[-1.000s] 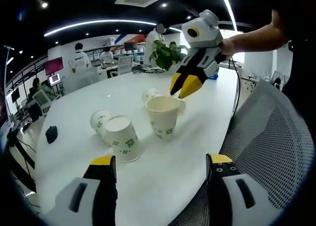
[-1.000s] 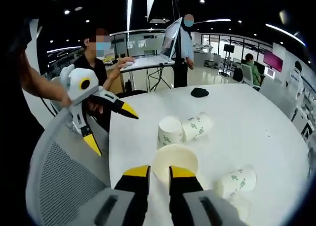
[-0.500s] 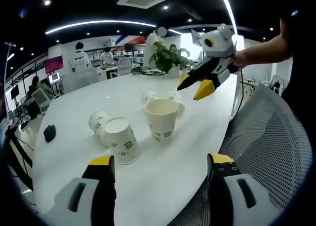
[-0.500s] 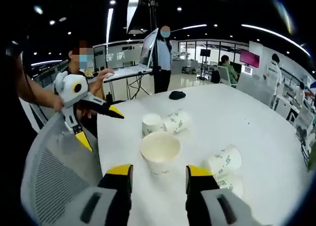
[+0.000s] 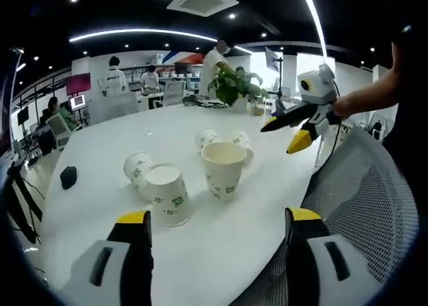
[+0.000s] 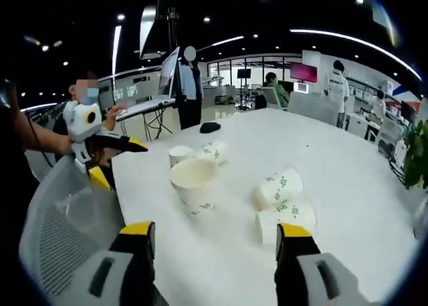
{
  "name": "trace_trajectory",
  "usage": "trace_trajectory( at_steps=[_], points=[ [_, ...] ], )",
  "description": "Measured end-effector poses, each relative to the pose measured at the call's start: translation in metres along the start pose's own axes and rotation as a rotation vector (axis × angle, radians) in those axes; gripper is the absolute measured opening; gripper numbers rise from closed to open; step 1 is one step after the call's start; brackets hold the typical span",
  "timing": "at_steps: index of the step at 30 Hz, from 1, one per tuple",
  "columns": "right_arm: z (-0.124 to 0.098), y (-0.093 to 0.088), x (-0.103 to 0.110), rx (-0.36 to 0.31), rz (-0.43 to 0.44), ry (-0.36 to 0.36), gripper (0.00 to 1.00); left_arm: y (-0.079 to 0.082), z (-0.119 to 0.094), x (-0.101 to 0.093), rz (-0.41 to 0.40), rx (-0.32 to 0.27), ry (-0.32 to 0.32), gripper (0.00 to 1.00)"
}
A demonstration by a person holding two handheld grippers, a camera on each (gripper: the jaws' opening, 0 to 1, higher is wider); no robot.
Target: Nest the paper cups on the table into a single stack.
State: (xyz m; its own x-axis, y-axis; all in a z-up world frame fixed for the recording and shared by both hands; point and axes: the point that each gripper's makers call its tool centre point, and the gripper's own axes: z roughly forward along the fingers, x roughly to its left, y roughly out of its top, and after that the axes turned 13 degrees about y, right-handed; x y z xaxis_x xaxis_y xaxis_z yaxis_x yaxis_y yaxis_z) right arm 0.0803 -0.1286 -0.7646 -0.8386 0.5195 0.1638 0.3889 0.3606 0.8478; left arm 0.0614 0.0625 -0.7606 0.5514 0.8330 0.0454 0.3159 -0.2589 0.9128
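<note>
An upright paper cup (image 5: 223, 169) stands mid-table with its mouth up, also visible in the right gripper view (image 6: 192, 184). To its left an upside-down cup (image 5: 167, 194) sits beside a cup lying on its side (image 5: 137, 169). Two more cups lie behind (image 5: 207, 139) (image 5: 239, 140); in the right gripper view they are the near pair (image 6: 277, 188) (image 6: 284, 216). My left gripper (image 5: 217, 219) is open and empty at the near table edge. My right gripper (image 6: 215, 231) is open and empty, and in the left gripper view it hovers right of the upright cup (image 5: 277, 139).
A grey mesh chair (image 5: 361, 206) is at the table edge between the grippers. A black mouse (image 5: 68, 177) lies at the far left of the white table (image 5: 221, 246). A potted plant (image 5: 231, 85) stands at the back. People stand and sit at desks beyond.
My right gripper has opened wide and drawn back from the rim of the upright cup, which stays standing. The left gripper has kept its place and stays open.
</note>
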Motion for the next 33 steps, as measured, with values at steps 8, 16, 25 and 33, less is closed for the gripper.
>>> trace_trajectory(
  at_steps=[8,16,25,33],
  points=[
    [-0.006,-0.022,-0.009,0.016,0.029,-0.076,0.88,0.002,0.002,0.004,-0.01,0.0,0.01,0.82],
    [-0.009,-0.032,-0.006,0.014,0.031,-0.087,1.0,0.006,0.006,0.006,-0.012,-0.004,0.004,0.83],
    [-0.01,-0.03,-0.007,-0.013,0.045,-0.093,1.0,0.009,0.012,0.012,-0.007,-0.01,0.008,0.83],
    [-0.01,-0.03,-0.004,-0.013,0.034,-0.086,1.0,0.013,0.027,0.02,0.005,-0.01,0.014,0.83]
  ],
)
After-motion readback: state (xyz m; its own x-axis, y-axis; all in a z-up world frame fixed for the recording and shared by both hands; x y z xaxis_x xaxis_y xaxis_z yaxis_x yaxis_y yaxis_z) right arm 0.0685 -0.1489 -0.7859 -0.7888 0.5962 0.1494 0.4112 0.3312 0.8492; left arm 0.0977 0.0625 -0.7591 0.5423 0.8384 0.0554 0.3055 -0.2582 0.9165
